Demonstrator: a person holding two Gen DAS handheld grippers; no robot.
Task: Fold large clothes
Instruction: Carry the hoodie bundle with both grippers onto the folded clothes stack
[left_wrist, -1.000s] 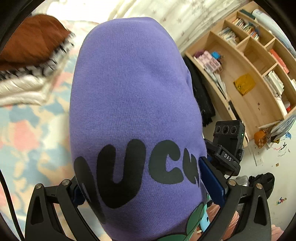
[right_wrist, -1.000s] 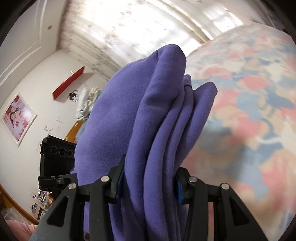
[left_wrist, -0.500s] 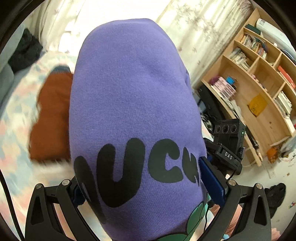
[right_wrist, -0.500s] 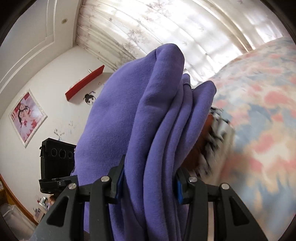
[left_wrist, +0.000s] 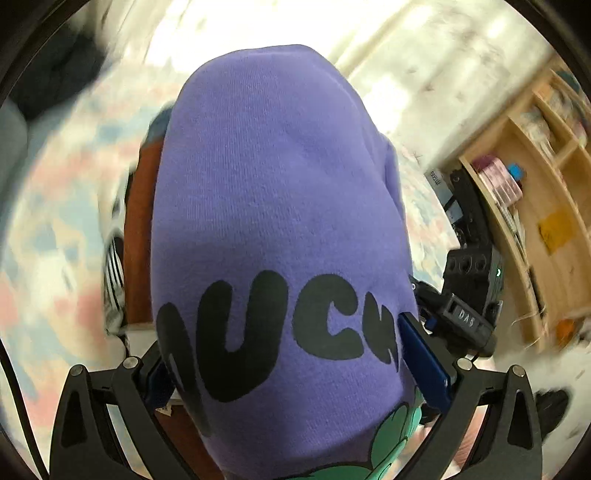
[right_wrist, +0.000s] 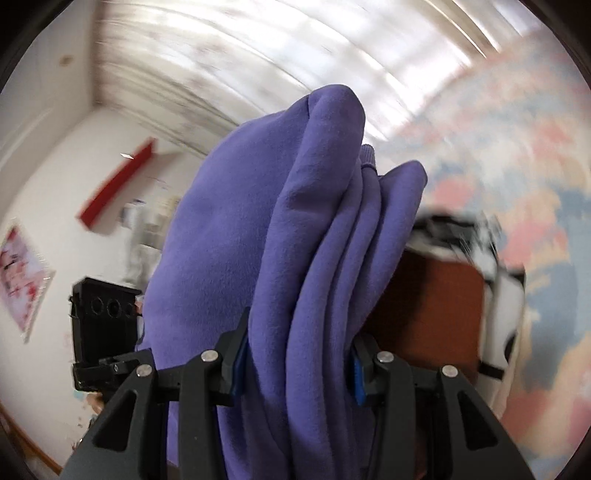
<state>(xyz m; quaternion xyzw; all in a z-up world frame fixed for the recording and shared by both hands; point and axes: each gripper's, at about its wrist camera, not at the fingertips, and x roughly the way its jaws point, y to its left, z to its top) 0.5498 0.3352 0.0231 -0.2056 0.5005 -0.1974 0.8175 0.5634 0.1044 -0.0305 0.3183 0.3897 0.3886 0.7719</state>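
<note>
A folded purple sweatshirt with black lettering fills the left wrist view. My left gripper is shut on it, the bundle wedged between the blue pads. My right gripper is shut on the same purple sweatshirt, gripping its stacked folded layers edge-on. A stack of folded clothes with a rust-brown garment on top lies on the bed just beyond the sweatshirt; it also shows in the right wrist view, over a white and black striped piece.
The bed has a pastel pink, blue and white cover. A wooden bookshelf stands at the right. The other gripper's black camera block is close beside the sweatshirt. Curtains hang behind.
Both grippers have carried the sweatshirt toward the stack of folded clothes; the rust-brown garment is now much nearer, just behind the sweatshirt. Grips unchanged.
</note>
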